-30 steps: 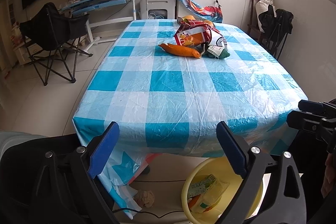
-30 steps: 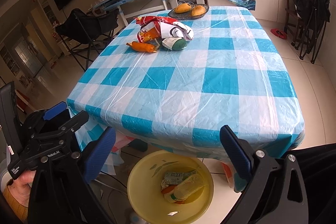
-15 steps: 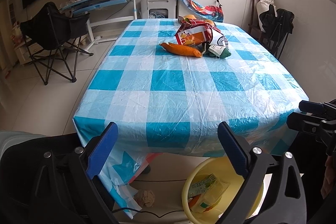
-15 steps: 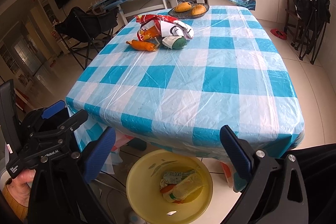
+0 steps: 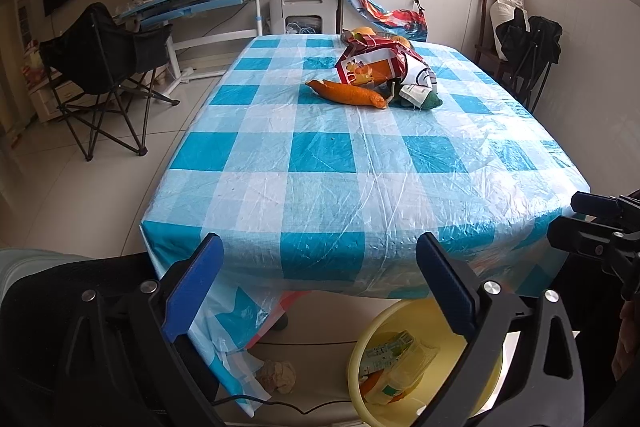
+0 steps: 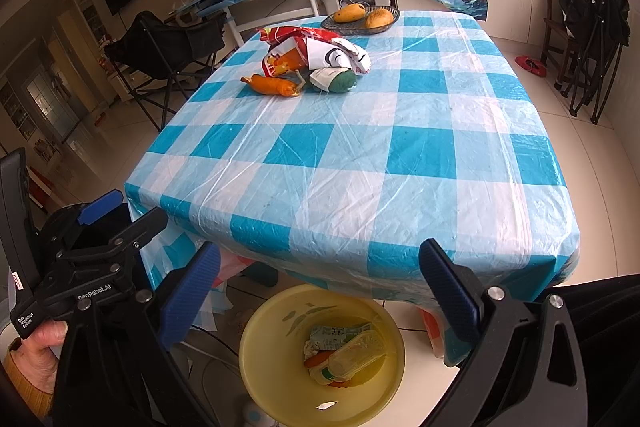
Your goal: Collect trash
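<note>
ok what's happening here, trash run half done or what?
A person holds both grippers open and empty near the table's near edge. The left gripper and right gripper hang above a yellow bin on the floor that already holds a plastic bottle and a carton. Far across the checked tablecloth, a snack bag, an orange wrapper and a green item remain uncollected.

Both wrist views from the near table (image 5: 320, 211) end, facing lengthwise, sharing tabletop, yellow bin (image 6: 272, 327)
</note>
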Tool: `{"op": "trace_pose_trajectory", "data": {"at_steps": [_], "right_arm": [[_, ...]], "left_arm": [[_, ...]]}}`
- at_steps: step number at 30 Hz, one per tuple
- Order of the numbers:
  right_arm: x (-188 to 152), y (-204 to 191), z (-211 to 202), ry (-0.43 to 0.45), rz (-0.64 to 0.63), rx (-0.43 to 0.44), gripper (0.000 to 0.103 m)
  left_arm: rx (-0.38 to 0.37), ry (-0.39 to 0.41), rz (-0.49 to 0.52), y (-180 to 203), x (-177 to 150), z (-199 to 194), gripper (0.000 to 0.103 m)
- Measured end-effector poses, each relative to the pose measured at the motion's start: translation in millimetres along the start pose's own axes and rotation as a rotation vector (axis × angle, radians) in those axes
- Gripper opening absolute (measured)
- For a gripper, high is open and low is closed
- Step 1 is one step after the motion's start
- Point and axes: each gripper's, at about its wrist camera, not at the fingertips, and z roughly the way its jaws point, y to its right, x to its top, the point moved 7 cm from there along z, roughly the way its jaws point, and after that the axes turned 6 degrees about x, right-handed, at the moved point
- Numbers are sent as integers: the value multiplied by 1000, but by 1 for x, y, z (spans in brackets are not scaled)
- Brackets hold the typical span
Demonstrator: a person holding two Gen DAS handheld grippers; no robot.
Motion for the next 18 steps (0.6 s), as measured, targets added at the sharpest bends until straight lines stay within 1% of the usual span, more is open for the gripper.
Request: {"op": "trace_pose_trajectory", "data": {"at_steps": [18], "right_arm": [[0, 0, 0, -1, -1, 0, 95]], "left_arm": [[4, -2, -3, -1, 0, 0, 94]]}}
